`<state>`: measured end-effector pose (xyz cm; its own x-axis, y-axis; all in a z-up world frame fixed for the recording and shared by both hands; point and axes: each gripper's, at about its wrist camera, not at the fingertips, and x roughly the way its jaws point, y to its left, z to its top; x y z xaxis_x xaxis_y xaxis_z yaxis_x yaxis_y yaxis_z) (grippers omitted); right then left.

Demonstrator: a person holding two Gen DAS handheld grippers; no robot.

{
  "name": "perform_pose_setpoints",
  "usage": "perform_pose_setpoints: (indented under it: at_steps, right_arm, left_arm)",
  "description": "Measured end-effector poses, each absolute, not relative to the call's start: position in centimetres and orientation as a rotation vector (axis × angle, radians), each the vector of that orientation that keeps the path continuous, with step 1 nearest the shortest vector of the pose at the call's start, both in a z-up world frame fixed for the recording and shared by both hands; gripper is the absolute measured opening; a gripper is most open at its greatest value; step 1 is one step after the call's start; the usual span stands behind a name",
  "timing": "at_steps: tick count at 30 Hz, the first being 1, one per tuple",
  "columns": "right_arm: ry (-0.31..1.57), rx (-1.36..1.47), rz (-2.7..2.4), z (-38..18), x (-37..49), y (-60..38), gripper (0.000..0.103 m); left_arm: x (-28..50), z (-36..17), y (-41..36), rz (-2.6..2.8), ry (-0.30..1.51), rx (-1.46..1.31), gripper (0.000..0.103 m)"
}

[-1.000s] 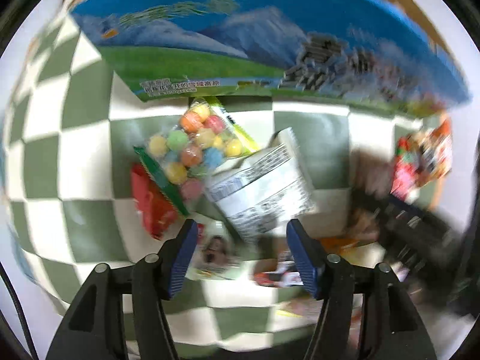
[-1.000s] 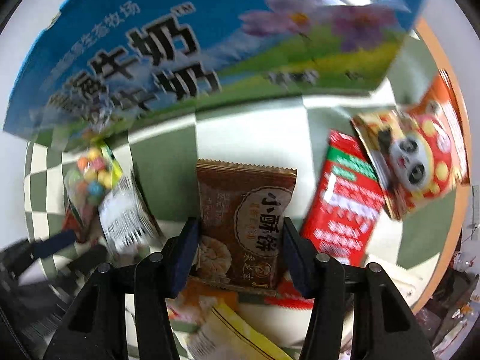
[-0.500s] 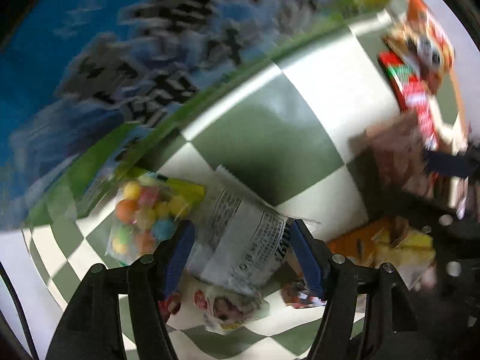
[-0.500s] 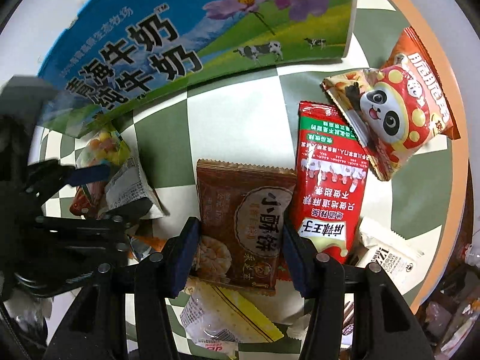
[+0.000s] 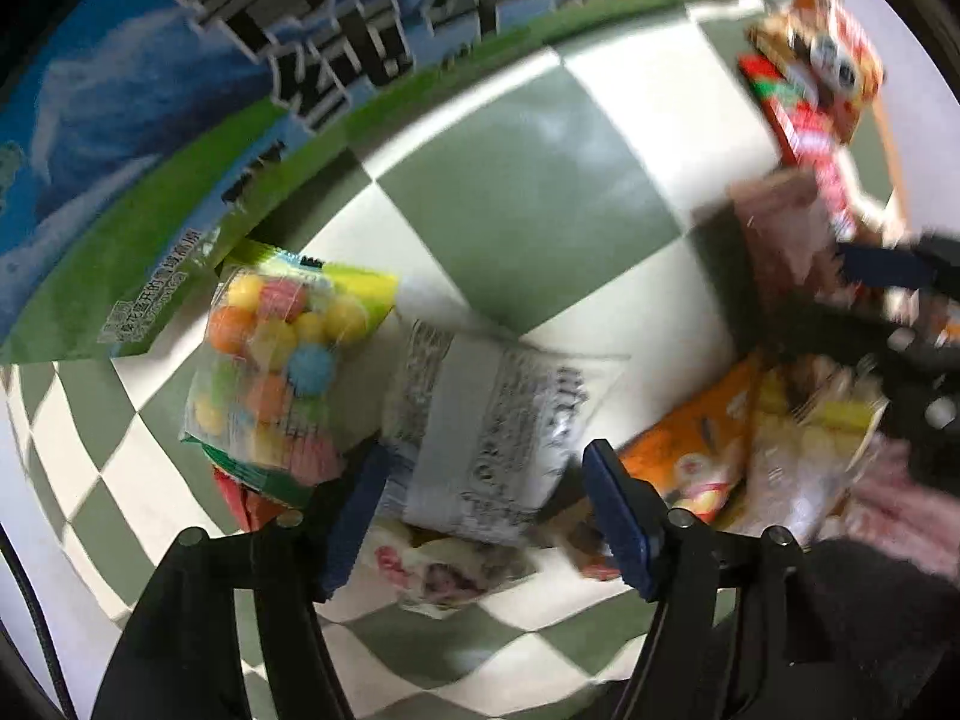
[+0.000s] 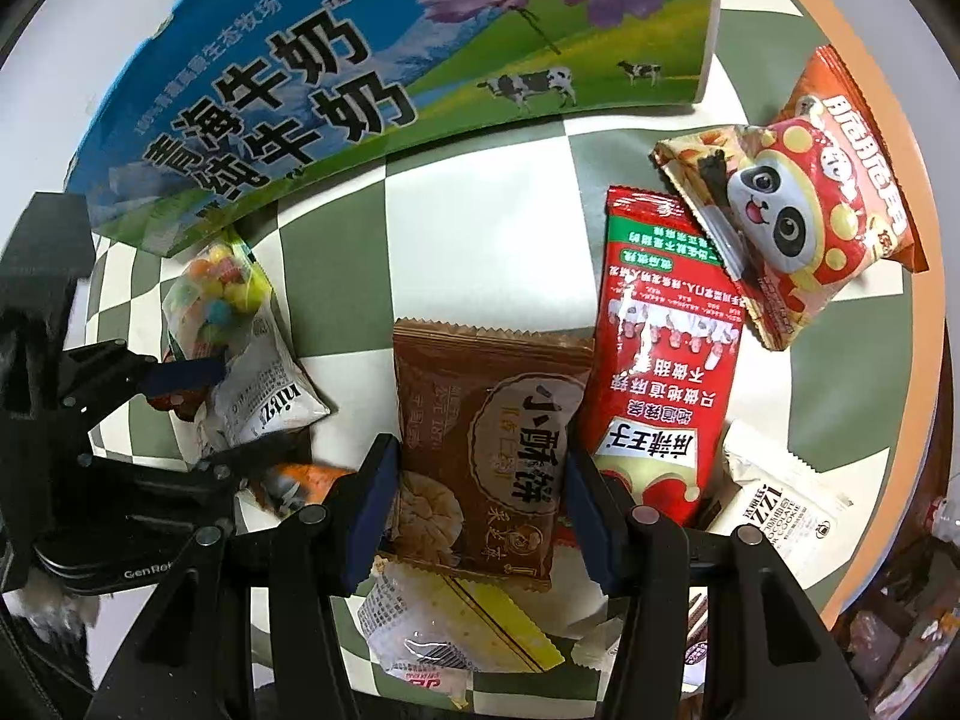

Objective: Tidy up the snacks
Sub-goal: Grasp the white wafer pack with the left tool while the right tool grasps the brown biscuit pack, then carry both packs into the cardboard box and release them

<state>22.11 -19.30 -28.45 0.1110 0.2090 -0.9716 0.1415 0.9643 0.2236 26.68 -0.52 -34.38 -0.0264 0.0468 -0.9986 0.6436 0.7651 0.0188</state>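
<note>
My left gripper (image 5: 486, 504) points down over a white printed packet (image 5: 486, 420) on the checked cloth. Its jaws are opening, and the packet lies between them with the pads off it. A clear bag of coloured candy balls (image 5: 276, 360) lies against the packet's left side. In the right wrist view the left gripper (image 6: 234, 408) straddles the same white packet (image 6: 264, 396). My right gripper (image 6: 480, 510) is shut on a brown pastry packet (image 6: 486, 438), with a blue pad on each long edge.
A large blue and green milk carton box (image 6: 390, 60) lies along the far side. A red packet (image 6: 660, 384), a panda packet (image 6: 798, 222), a white cookie packet (image 6: 774, 504) and a yellow packet (image 6: 480, 618) crowd the right gripper. The table's orange rim (image 6: 900, 360) curves at right.
The left gripper has rolled and sunk toward the white packet, with its jaws a little wider. The right gripper slid sideways with the brown packet, then stopped. The left gripper now shows in the right view.
</note>
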Motion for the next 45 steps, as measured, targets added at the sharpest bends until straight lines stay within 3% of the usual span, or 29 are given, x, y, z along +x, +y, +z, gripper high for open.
perform_pose_setpoints:
  at_steps: [2,8,12,17,20,32,38,45]
  right_arm:
    - [1.471,0.287,0.054,-29.0,22.4,-18.8,0.057]
    - [1.482,0.272,0.053,-30.1,22.7,-18.0,0.057]
    - [1.485,0.288,0.062,-30.5,23.0,-17.2,0.057]
    - [1.495,0.266,0.049,-31.5,23.8,-15.7,0.059]
    - [1.516,0.24,0.038,-32.3,24.3,-15.1,0.059]
    - [1.402,0.305,0.114,-26.4,22.6,-14.8,0.057]
    - [1.282,0.35,0.183,-19.3,23.9,-15.1,0.057]
    - [1.131,0.327,0.186,-11.6,29.2,-18.1,0.057]
  left_arm:
    - [26.5,-35.5,-0.7,-0.495,1.537,0.608,0.066]
    - [27.8,-35.4,1.7,-0.39,1.567,0.34,0.051]
    - [26.9,-36.1,5.3,-0.217,1.671,0.113,0.051]
    - [26.4,-38.6,6.3,-0.218,1.7,0.072,0.057]
    - [26.2,-38.3,7.5,-0.199,1.665,0.056,0.051]
    - [25.9,-27.8,8.8,-0.204,1.463,-0.063,0.046]
    - [29.8,-17.5,6.6,-0.254,1.354,-0.15,0.047]
    - [37.5,-15.4,1.8,-0.218,1.296,-0.163,0.047]
